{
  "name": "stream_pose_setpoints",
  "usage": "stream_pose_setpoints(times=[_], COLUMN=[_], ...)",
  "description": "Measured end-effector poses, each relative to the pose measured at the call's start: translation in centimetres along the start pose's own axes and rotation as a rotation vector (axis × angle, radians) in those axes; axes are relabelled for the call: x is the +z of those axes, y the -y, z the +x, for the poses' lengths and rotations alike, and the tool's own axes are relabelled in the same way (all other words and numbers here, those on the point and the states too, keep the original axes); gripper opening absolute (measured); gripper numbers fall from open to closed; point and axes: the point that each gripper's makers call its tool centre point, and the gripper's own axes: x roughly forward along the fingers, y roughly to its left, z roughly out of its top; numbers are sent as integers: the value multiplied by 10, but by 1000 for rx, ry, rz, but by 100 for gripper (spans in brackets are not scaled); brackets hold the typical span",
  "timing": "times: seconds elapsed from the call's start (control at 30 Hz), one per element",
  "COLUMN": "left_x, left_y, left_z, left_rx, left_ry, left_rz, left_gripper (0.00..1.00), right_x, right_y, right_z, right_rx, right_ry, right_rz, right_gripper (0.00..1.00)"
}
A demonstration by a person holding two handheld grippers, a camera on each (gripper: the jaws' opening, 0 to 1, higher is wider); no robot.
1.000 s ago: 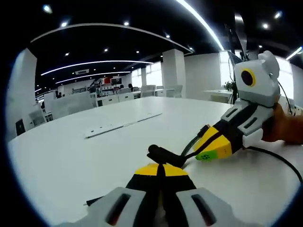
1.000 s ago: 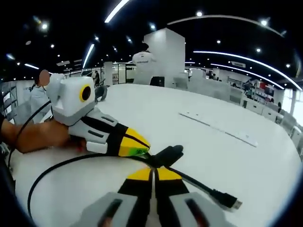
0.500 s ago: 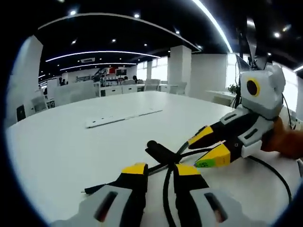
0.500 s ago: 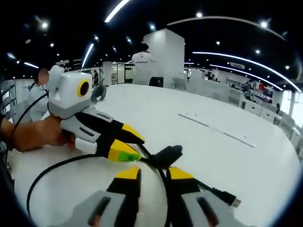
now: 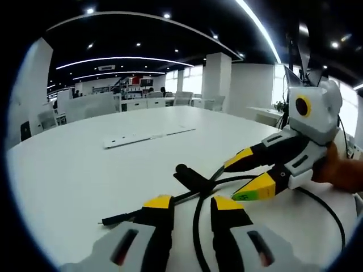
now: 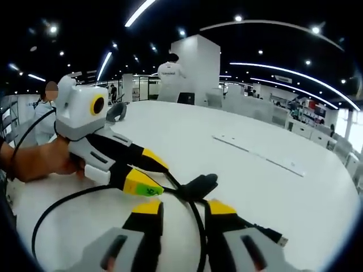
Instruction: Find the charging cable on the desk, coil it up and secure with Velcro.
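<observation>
A black charging cable (image 5: 196,222) lies on the white desk (image 5: 68,170) and runs between my left gripper's (image 5: 193,203) open jaws. Its black Velcro strap (image 5: 189,177) lies just ahead of the yellow tips. The cable's plug (image 5: 111,219) points left. My right gripper (image 5: 238,180) comes in from the right, also open, with its tips around the cable near the strap. In the right gripper view the cable (image 6: 199,226) passes between my right gripper's (image 6: 184,208) open jaws. There the strap (image 6: 199,183) lies ahead, and the left gripper (image 6: 163,180) stands open on the left.
A flat white strip (image 5: 147,137) lies farther back on the desk, also in the right gripper view as the strip (image 6: 261,156). A hand (image 6: 39,161) holds the left gripper. The cable loops wide at the left (image 6: 51,211). A person (image 6: 169,79) stands beyond the desk.
Both grippers were shut at the strap a second ago. Both have opened, and the cable now lies loose between their jaws. The left view's camera has drawn back slightly.
</observation>
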Motion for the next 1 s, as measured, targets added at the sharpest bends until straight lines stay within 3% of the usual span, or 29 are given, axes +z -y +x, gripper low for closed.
stream_pose_setpoints(times=[1.0], left_x=[0], left_y=[-1], left_z=[-1], left_rx=[12], left_ry=[-5], left_rz=[20], left_gripper=[27], right_x=[-6], right_y=[0], right_z=[-1], right_rx=[-11], right_ry=[-13], right_rz=[-7], right_gripper=[30])
